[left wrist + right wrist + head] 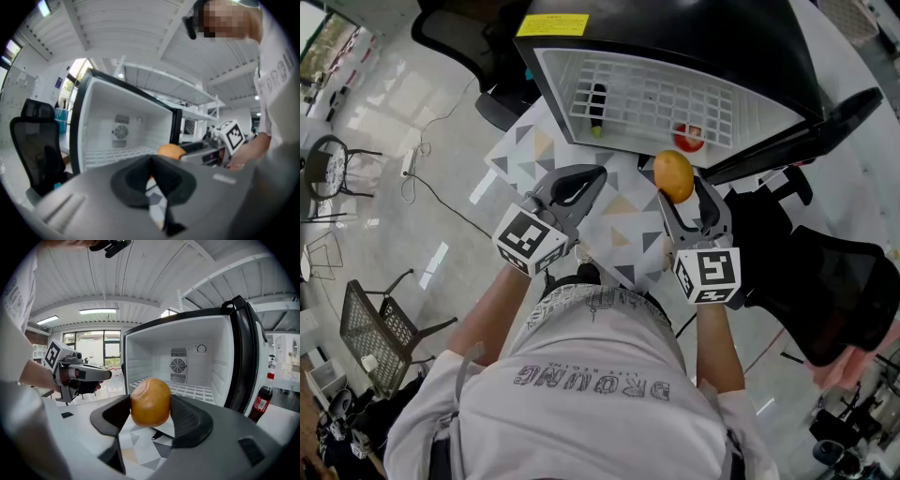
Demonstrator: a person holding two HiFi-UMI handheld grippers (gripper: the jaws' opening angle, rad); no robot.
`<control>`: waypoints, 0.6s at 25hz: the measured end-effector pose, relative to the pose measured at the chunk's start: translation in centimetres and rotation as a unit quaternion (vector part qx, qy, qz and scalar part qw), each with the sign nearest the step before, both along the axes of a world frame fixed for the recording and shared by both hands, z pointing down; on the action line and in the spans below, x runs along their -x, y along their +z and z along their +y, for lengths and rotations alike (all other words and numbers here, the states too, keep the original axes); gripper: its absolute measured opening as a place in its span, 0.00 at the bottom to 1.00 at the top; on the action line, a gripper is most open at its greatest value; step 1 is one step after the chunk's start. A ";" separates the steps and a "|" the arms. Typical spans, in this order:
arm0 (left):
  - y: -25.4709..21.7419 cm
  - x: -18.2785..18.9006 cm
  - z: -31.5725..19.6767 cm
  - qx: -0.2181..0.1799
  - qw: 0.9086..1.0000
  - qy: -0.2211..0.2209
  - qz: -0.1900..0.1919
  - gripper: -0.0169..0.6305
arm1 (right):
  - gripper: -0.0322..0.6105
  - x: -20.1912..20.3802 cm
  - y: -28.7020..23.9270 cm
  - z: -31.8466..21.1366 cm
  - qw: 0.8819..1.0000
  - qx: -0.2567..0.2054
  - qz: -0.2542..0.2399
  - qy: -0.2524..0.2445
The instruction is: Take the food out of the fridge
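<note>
1. The right gripper (680,192) has its jaws clamped on the two sides of a round fruit (150,401). It holds the fruit in the air, outside the fridge (220,357) and above the table (623,230).
2. I think a slip is the main risk. The fruit is smooth and round and is pinched near the jaw tips only, so a jerk or a loosened squeeze could let it pop out.
3. If it falls it may roll. The cloth looks flat, and the table edge is near the person.
4. A careless set-down carries the same risk, since a round fruit let go while moving will likely wander off.
5. Squeezing harder to be safe could bruise the fruit.
6. The left gripper (151,161) hangs just beside with its jaws together and nothing in them, so it could not catch a fall, and the two grippers could knock together.
7. The open door (248,362) stands at the right, where a wide swing could hit it.
8. Something dark and something red show through the shelf (656,103). I can't tell what they are, but if they are food, stopping now would leave the job unfinished.
</note>
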State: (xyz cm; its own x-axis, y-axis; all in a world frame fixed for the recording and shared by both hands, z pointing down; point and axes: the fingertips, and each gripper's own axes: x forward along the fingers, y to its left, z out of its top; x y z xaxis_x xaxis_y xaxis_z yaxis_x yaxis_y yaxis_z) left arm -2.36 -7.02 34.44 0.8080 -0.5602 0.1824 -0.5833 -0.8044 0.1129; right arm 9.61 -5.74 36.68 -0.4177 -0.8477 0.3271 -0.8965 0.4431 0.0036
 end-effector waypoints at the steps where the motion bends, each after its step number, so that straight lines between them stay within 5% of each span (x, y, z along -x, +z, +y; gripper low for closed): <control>1: 0.0 0.0 -0.1 0.000 1.000 -0.001 0.000 0.03 | 0.47 0.0 0.1 -0.1 1.000 0.001 0.001 -0.001; 15: 0.3 -0.4 -0.5 0.004 1.000 -0.004 -0.001 0.03 | 0.47 -0.2 0.5 -0.5 1.000 0.005 0.006 -0.009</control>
